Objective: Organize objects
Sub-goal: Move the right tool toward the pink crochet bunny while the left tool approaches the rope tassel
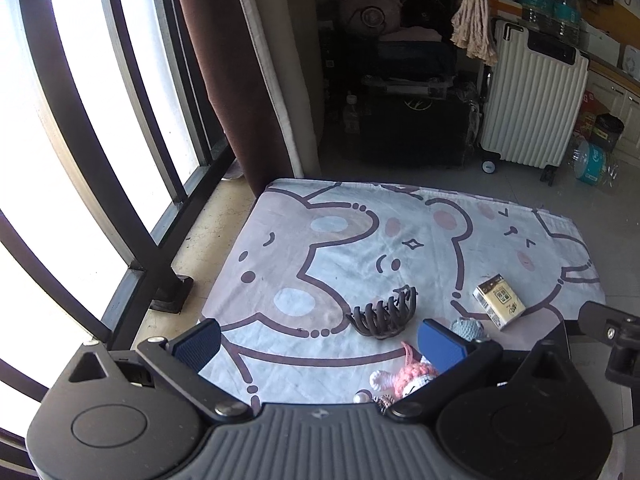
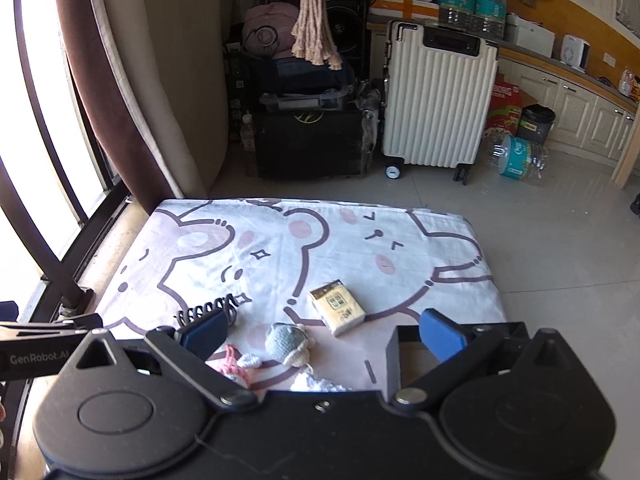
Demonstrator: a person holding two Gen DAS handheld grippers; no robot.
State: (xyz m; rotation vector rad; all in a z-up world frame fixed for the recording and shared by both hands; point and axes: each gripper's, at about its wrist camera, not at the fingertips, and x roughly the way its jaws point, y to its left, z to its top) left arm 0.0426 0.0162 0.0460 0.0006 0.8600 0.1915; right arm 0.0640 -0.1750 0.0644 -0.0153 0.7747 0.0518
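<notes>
I hold my left claw wide above the dark brown toothed plastic hair clip, probably my first pick. Rightward, the cream paper tissue packet lies flat on the cartoon-bear bedsheet; my right claw hangs wide, empty.

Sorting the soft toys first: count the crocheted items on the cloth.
3, maybe more hidden: grey-blue one beside the tissue pack; pink one and white one at the near edge, half hidden by grippers.
</notes>
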